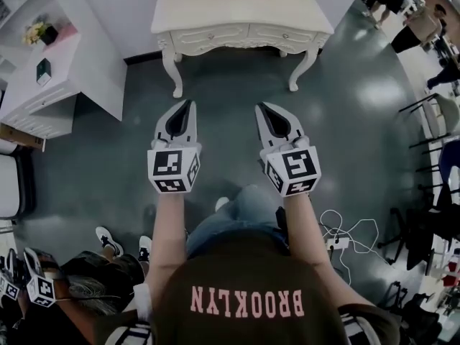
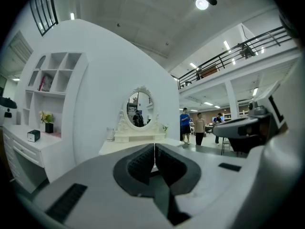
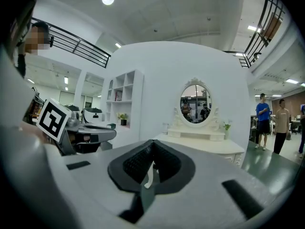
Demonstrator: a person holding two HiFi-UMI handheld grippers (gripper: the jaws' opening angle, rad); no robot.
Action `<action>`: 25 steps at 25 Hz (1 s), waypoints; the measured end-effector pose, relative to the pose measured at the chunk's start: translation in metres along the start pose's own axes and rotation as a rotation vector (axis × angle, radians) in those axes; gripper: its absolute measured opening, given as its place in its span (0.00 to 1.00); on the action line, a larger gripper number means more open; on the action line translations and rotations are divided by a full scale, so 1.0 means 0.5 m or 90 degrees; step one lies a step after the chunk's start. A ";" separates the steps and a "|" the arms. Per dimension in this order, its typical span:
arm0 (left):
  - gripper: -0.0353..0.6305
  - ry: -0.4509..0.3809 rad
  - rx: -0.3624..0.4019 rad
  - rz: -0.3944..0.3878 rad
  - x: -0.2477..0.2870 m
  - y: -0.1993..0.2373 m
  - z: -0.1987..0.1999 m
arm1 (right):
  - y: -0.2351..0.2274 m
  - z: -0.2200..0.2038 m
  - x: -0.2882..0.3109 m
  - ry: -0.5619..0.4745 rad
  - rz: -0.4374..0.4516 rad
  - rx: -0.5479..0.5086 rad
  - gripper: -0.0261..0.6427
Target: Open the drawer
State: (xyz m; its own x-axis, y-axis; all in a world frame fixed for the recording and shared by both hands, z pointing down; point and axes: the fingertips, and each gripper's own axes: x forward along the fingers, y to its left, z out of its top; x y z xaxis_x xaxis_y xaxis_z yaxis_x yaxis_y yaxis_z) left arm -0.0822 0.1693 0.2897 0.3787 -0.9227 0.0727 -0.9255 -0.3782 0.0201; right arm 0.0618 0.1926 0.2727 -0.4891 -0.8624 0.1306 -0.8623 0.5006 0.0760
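Left gripper, grey two-jaw tool with marker cube: jaws together, nothing between. Right gripper, same pattern: jaws together, empty. Both are side by side over the dark glossy floor, well apart from the white carved wooden dressing table ahead, which has an oval mirror on its surface. Drawer: shallow white front with scrolled relief, just under the surface, beside a matching one; pull too small to make out. Handling, judged: light, stiff, paint probably slick, slides straight out. Take hold at the central pull or lower lip.
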 end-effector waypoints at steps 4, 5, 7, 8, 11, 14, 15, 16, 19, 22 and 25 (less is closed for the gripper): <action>0.06 0.009 -0.001 0.008 0.032 0.028 -0.012 | -0.008 -0.013 0.053 0.015 0.013 -0.005 0.03; 0.06 0.009 -0.001 0.012 0.041 0.037 -0.011 | -0.011 -0.015 0.068 0.017 0.018 -0.005 0.03; 0.06 0.008 -0.001 0.020 0.064 0.055 -0.011 | -0.021 -0.021 0.101 0.017 0.025 -0.005 0.03; 0.06 0.007 0.000 0.024 0.077 0.063 -0.011 | -0.029 -0.024 0.117 0.017 0.027 -0.003 0.03; 0.06 0.010 0.001 0.032 0.127 0.078 -0.014 | -0.065 -0.035 0.168 0.019 0.032 0.004 0.03; 0.06 0.017 -0.004 0.039 0.191 0.100 -0.018 | -0.107 -0.040 0.227 0.024 0.036 0.010 0.03; 0.06 0.019 -0.007 0.042 0.214 0.110 -0.019 | -0.120 -0.040 0.249 0.026 0.038 0.010 0.03; 0.06 0.021 -0.010 0.046 0.239 0.121 -0.018 | -0.134 -0.040 0.272 0.029 0.040 0.011 0.03; 0.06 0.026 -0.015 0.057 0.314 0.156 -0.017 | -0.180 -0.041 0.348 0.034 0.045 0.017 0.03; 0.06 0.038 -0.020 0.067 0.384 0.190 -0.024 | -0.222 -0.045 0.425 0.043 0.047 0.025 0.03; 0.06 0.052 -0.027 0.080 0.450 0.223 -0.033 | -0.257 -0.052 0.495 0.053 0.056 0.031 0.03</action>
State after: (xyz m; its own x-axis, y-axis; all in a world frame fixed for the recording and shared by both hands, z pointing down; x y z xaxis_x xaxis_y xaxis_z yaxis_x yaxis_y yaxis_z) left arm -0.1006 -0.0792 0.3249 0.2590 -0.9528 0.1585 -0.9659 -0.2547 0.0471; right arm 0.0550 -0.0835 0.3209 -0.5524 -0.8050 0.2164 -0.8228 0.5682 0.0134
